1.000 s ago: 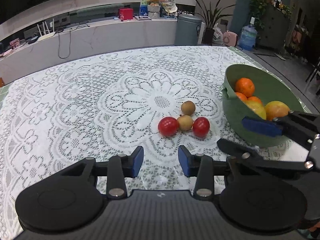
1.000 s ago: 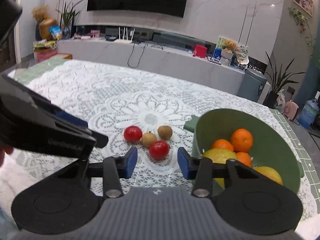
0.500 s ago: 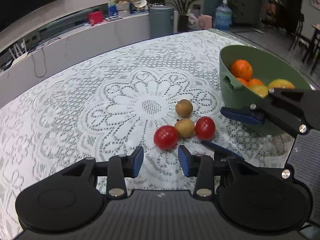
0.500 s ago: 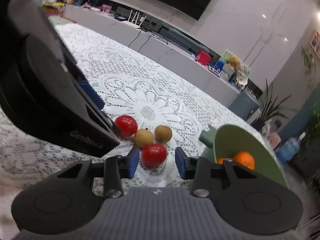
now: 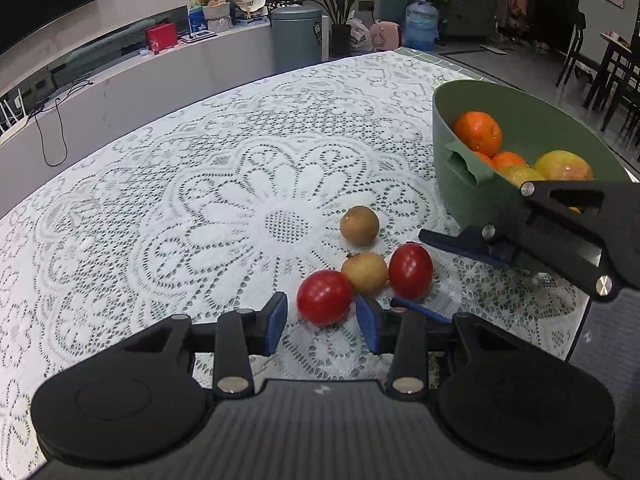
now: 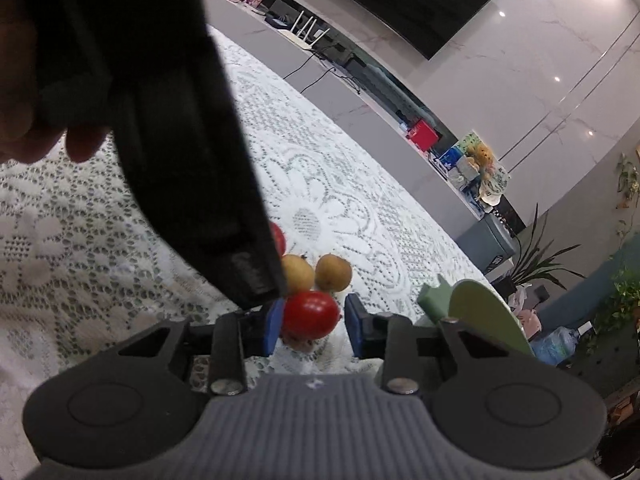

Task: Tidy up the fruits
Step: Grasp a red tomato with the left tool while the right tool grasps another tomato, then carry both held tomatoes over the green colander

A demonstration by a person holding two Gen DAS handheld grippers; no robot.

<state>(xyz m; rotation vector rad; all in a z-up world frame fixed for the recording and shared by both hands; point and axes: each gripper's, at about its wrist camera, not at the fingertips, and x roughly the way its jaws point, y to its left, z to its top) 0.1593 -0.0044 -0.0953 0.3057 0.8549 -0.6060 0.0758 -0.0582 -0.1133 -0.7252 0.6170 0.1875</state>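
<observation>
both grippers crowd the fruit cluster at 9 o'clock of the bowl [image 5: 464, 184]. right gripper [image 6: 310, 322] is closing round a tomato [image 6: 310, 314], pads not quite pressing; left gripper [image 5: 322, 322] sits part open at the other tomato [image 5: 324, 297], holding nothing. risk is they bump and a tomato squirts out.

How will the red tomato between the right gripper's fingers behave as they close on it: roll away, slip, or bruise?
The red tomato is round and glossy, so it will probably slip or roll if the right gripper, now closing around it, pinches off-centre. It looks thin-skinned, so a hard squeeze may bruise it. It sits against a yellowish fruit; nudging it would likely shift that too.
</observation>
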